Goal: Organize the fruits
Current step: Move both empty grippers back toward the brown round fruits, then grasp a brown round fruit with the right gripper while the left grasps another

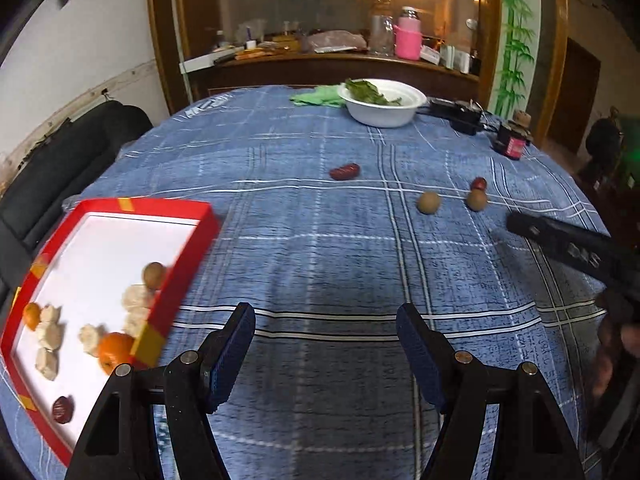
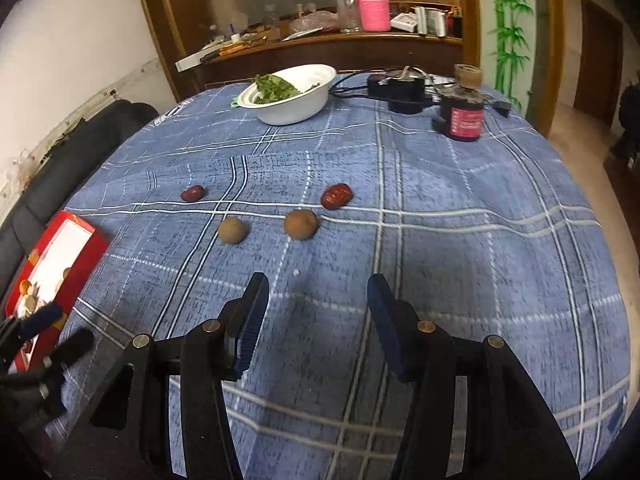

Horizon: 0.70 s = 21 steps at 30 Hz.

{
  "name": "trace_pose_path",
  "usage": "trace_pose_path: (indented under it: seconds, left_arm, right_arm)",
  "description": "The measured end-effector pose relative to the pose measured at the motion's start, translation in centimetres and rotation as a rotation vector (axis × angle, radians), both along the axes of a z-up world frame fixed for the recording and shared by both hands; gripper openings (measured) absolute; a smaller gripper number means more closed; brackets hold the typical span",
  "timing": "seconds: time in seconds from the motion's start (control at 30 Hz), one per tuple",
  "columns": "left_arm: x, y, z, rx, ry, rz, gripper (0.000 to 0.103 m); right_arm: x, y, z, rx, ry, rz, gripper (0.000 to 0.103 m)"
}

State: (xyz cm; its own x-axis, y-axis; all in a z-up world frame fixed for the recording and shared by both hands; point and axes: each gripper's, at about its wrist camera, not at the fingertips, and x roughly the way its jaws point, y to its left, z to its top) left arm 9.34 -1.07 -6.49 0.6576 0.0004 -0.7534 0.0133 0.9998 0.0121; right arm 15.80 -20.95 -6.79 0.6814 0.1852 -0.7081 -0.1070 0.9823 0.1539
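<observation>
A red-rimmed white tray (image 1: 182, 258) at the left holds two oranges (image 1: 114, 351), several pale fruit pieces (image 1: 136, 296), a brown longan (image 1: 154, 275) and a red date (image 1: 63, 409). On the blue plaid cloth lie two red dates (image 2: 193, 193) (image 2: 336, 196) and two brown longans (image 2: 232, 230) (image 2: 301, 225); these also show in the left wrist view (image 1: 345, 171) (image 1: 429, 202). My left gripper (image 1: 325, 322) is open and empty just right of the tray. My right gripper (image 2: 318, 292) is open and empty, a short way before the longans.
A white bowl of greens (image 2: 294, 96) stands at the far side, with a green cloth (image 1: 318, 96) beside it. A dark jar (image 2: 461, 114) and black devices with cables (image 2: 400, 88) sit at the far right. A dark sofa (image 1: 68, 168) is left of the table.
</observation>
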Motion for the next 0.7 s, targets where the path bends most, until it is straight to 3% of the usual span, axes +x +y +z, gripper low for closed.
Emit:
trace_pose_path:
  seconds: [0.27, 0.33, 0.37, 0.7]
  left_arm:
    - [1.4, -0.1, -0.9, -0.019, 0.018, 0.004, 0.071]
    - [1.8, -0.2, -0.9, -0.024, 0.016, -0.003, 0.071]
    - [2.1, -0.4, -0.9, -0.023, 0.012, -0.005, 0.071]
    - [8.3, -5.8, -0.8, -0.066, -0.012, -0.076, 0.072]
  right_arm:
    - [5.0, 2.4, -0.9, -0.035, 0.025, 0.037, 0.049]
    - [6.3, 2.5, -1.6, -0.05, 0.056, 0.02, 0.024]
    - [6.6, 2.5, -2.0, -0.046, 0.084, 0.021, 0.023]
    - [0.8, -1.8, -0.9, -0.012, 0.05, 0.037, 0.023]
